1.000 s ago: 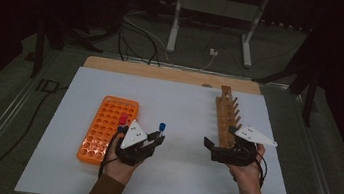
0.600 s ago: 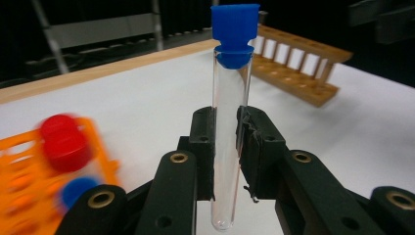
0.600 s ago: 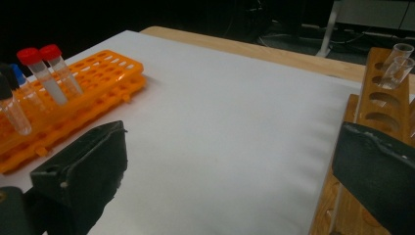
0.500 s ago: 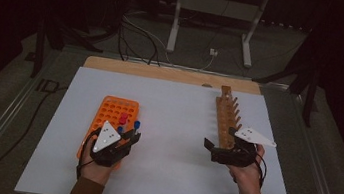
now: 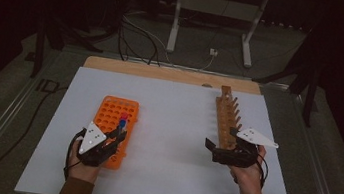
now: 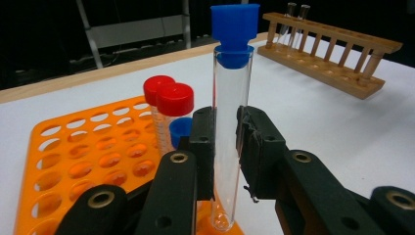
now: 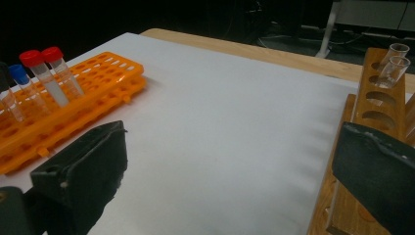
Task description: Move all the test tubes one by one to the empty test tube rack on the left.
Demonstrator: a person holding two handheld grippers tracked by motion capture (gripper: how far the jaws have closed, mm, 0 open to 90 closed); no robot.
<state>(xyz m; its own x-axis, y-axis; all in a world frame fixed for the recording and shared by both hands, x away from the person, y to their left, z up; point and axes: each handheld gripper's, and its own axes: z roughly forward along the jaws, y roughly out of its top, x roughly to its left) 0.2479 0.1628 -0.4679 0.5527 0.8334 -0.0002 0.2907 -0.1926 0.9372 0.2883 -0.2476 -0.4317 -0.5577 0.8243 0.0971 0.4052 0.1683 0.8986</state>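
From above, the left gripper point(image 5: 115, 137) and its grey plate hid most of the glass test tube point(image 5: 123, 123); only its blue cap peeked out, small and blurry. In the left gripper view, the bottom tip of the glass test tube point(image 6: 230, 127) was partly cut off behind the black jaws. It was hard to tell if the tip sat in a hole of the orange rack point(image 6: 73, 161) or just above its edge.

The tube was clear, empty and stood straight up, with a blue stopper on top. The left jaws were clenched on its middle, right over the near corner of the orange rack point(image 5: 113, 127). Two red-capped tubes point(image 6: 166, 115) and a blue-capped one stood in the rack just behind.

The right gripper point(image 5: 218, 151) had its jaws spread wide, grasping nothing, beside the wooden rack point(image 5: 228, 117) on the white surface point(image 5: 171, 127).
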